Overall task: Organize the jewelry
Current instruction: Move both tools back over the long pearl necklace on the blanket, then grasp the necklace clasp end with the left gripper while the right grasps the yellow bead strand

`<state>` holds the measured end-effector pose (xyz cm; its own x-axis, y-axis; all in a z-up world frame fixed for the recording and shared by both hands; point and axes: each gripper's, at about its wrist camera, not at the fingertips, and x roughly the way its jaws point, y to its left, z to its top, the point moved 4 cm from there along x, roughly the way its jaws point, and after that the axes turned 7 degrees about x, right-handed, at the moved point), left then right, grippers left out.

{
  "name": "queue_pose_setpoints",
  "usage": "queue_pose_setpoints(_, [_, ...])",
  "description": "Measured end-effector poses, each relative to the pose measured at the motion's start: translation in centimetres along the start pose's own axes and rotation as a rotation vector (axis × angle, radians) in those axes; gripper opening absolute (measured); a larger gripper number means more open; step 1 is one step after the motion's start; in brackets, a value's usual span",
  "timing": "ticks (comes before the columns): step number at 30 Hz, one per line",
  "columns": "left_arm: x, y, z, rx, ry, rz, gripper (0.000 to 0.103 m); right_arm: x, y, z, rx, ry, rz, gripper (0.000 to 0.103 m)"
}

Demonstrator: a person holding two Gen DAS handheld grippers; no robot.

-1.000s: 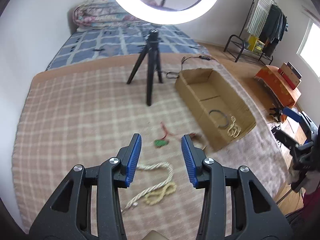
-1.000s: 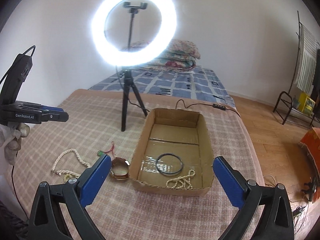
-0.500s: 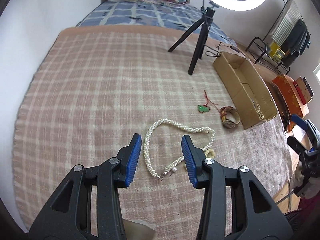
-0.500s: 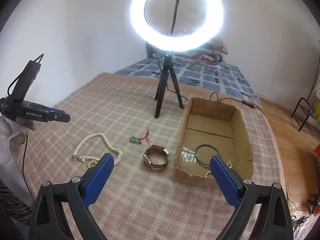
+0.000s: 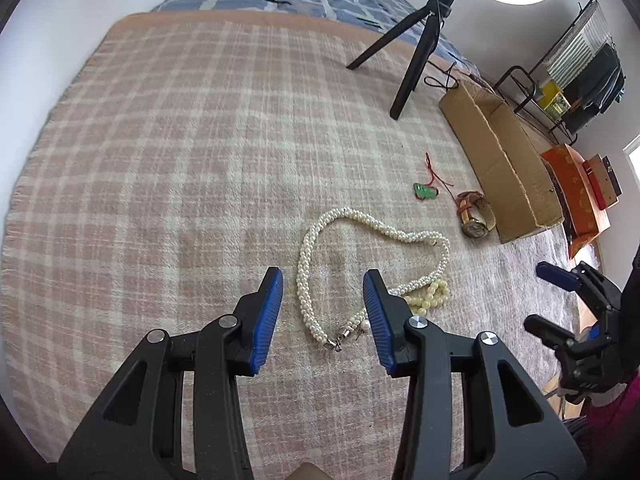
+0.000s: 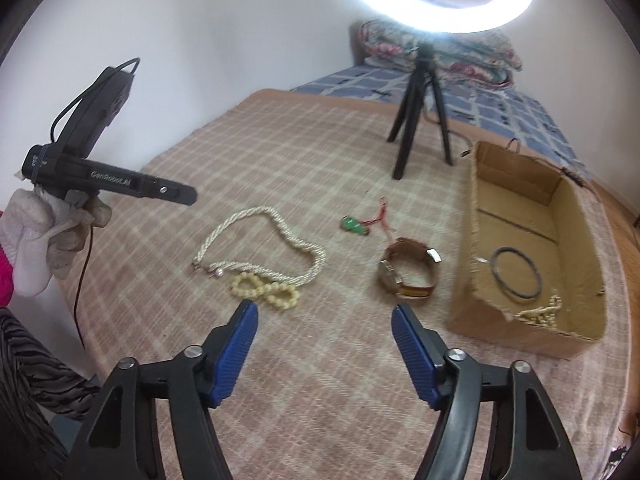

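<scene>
A twisted white pearl necklace (image 5: 304, 272) lies on the plaid blanket; it also shows in the right wrist view (image 6: 280, 236). My left gripper (image 5: 323, 280) is open and empty, just above its clasp end. A cream bead bracelet (image 6: 266, 292) lies beside the necklace. A brown watch (image 6: 408, 274) and a green pendant on red cord (image 6: 354, 225) lie nearer the cardboard box (image 6: 464, 264). The box holds a dark ring (image 6: 516, 274) and a bead string (image 6: 540, 312). My right gripper (image 6: 324, 320) is open and empty, above the blanket in front of the watch.
A black tripod (image 6: 418, 120) with a ring light stands on the blanket behind the jewelry. A patterned bed with folded quilts (image 6: 440, 52) lies beyond. A clothes rack (image 5: 576, 80) and an orange box (image 5: 576, 196) stand on the floor to the right.
My left gripper has swung left and down onto the pearl necklace. My right gripper has moved left, from over the box toward the loose jewelry, and its jaws have narrowed somewhat.
</scene>
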<state>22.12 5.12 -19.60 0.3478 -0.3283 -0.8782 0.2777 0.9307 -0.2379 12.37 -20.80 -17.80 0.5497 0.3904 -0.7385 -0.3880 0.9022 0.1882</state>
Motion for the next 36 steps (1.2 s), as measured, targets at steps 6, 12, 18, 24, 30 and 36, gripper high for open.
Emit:
queue_pose_setpoints(6, [1.7, 0.3, 0.1, -0.019, 0.033, -0.034, 0.042, 3.1, 0.9, -0.4, -0.011, 0.076, 0.059, 0.059])
queue_pose_setpoints(12, [3.8, 1.5, 0.2, -0.057, 0.072, -0.047, 0.042, 5.7, 1.6, -0.5, -0.024, 0.127, 0.087, 0.055])
queue_pose_setpoints(18, [5.6, 2.1, 0.7, -0.059, 0.090, -0.034, 0.042, 8.1, 1.1, 0.0, 0.002, 0.166, 0.085, 0.044])
queue_pose_setpoints(24, [6.7, 1.7, 0.9, -0.011, 0.091, -0.001, 0.042, 9.3, 1.1, 0.0, -0.021, 0.174, 0.069, 0.042])
queue_pose_setpoints(30, [7.5, 0.7, 1.1, 0.042, 0.081, 0.047, 0.041, 10.1, 1.6, 0.3, -0.056, 0.172, 0.060, 0.043])
queue_pose_setpoints(36, [7.8, 0.3, 1.1, 0.093, 0.068, 0.101, 0.036, 10.4, 2.0, 0.3, -0.058, 0.162, 0.066, 0.038])
